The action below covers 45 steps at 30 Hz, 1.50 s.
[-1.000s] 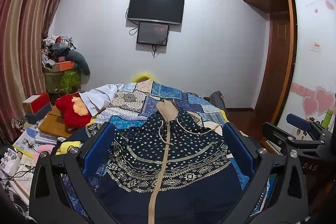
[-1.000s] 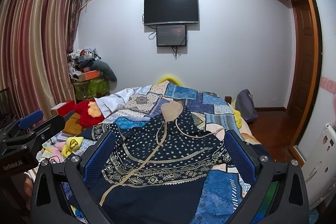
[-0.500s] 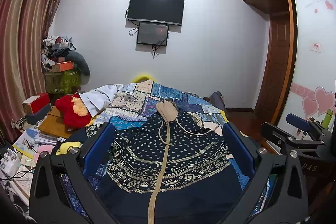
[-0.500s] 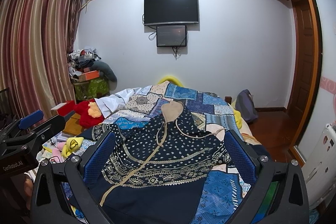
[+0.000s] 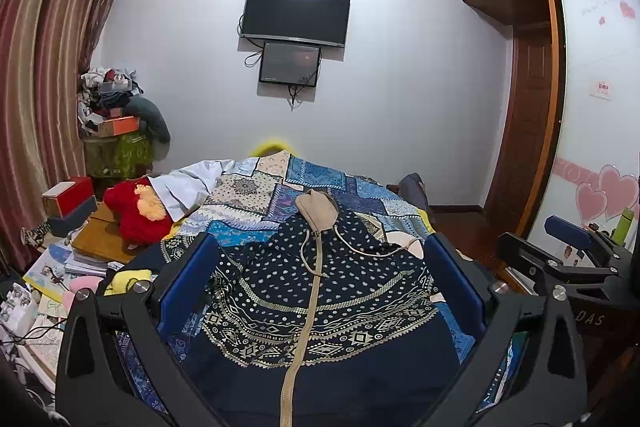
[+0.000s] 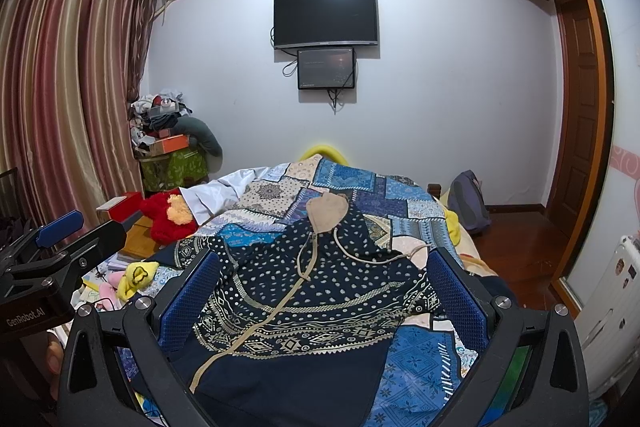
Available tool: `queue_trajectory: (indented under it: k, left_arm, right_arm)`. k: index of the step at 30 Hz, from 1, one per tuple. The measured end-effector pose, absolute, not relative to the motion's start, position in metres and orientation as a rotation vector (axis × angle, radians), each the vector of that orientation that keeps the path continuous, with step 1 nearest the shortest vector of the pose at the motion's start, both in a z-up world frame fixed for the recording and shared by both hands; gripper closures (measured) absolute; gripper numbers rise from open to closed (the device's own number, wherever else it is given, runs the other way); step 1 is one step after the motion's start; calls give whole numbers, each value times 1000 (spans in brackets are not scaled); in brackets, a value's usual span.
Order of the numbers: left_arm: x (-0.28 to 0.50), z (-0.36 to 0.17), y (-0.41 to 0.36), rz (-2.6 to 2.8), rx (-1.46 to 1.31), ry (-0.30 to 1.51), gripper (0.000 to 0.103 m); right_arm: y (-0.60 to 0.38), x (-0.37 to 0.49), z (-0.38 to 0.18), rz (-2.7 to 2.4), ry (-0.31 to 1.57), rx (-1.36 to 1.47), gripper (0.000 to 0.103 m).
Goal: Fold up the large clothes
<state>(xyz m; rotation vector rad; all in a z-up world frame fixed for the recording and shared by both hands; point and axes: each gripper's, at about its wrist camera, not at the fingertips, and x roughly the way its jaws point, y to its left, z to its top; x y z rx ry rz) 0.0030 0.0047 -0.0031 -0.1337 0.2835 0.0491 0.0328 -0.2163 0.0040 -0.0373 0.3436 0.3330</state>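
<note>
A dark navy hooded garment (image 5: 320,307) with white dots, patterned bands, a tan zipper and a tan hood lining lies spread on the patchwork bed (image 5: 312,183); it also shows in the right wrist view (image 6: 312,291). My left gripper (image 5: 320,283) is open and empty, held above the garment's near part. My right gripper (image 6: 320,291) is open and empty, also above the garment. The right gripper shows at the right edge of the left wrist view (image 5: 568,259). The left gripper shows at the left edge of the right wrist view (image 6: 52,259).
A red plush toy (image 5: 136,215) and a white cloth (image 5: 188,183) lie at the bed's left. Books and clutter (image 5: 60,267) fill the floor on the left. A piled stand (image 5: 116,131) stands by the curtain. A bag (image 6: 468,203) sits on the floor right of the bed, near a wardrobe (image 5: 592,147).
</note>
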Motion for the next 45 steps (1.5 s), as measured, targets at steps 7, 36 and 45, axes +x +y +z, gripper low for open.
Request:
queue_trajectory:
  k: [7, 36, 45]
  left_arm:
    - [6, -4, 6, 50, -132, 285, 0]
    - [136, -64, 113, 229, -181, 467, 0]
    - [225, -155, 224, 401, -255, 742, 0]
  right_arm:
    - [-218, 33, 5, 332, 346, -36, 0]
    - [-171, 162, -32, 323, 440, -88, 0]
    - [-143, 276, -79, 338, 587, -118, 0]
